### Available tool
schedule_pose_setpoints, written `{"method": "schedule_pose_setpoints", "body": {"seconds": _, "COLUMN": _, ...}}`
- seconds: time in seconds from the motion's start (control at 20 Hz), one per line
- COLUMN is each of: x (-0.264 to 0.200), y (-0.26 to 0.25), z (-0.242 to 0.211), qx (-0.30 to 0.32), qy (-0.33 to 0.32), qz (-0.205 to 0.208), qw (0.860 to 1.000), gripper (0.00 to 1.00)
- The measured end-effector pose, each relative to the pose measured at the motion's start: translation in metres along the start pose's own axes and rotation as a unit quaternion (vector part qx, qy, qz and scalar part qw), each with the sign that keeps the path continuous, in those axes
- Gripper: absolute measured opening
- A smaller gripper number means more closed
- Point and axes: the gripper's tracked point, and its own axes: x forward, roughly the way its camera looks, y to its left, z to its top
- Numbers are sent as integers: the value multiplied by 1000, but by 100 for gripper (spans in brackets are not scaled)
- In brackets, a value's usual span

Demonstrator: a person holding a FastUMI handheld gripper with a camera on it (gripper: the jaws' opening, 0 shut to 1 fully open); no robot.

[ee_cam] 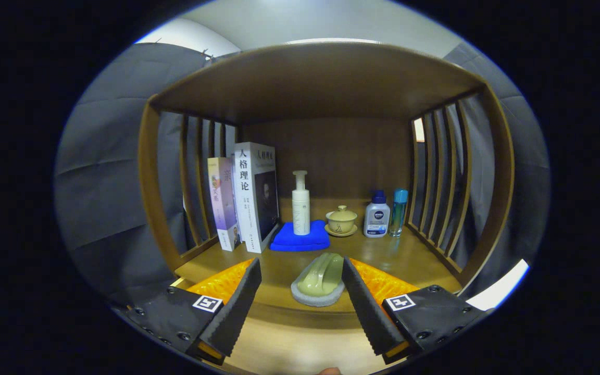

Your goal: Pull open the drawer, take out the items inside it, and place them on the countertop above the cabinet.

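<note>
Two fingers of the hand-held gripper (301, 291) stand wide apart, flanking a pale green soap dish (320, 278) resting on the surface (409, 258). Withdrawing carelessly could clip the dish and knock it off the front edge.

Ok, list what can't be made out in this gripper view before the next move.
- Drawer: not to be made out; the lower cabinet lies below the fingers.
- Green soap-dish-like item on the countertop: between the open gripper fingers, touching neither; its right edge is hidden by the right finger.
- Blue cloth: its middle is covered by the pump bottle.
- Purple book: its cover is hidden by the white book.
- Lidded cup: contents hidden by its lid.
</note>
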Motion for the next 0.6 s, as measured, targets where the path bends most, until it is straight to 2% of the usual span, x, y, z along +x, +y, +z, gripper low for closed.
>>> {"method": "schedule_pose_setpoints", "body": {"seconds": 0.15, "x": -27, "y": 0, "z": -5, "qx": -21, "qy": -12, "qz": -11, "qw": 1000, "gripper": 98}}
{"method": "schedule_pose_setpoints", "body": {"seconds": 0.6, "x": -103, "y": 18, "z": -41, "qx": -23, "qy": -51, "qz": -16, "qw": 998, "gripper": 98}}
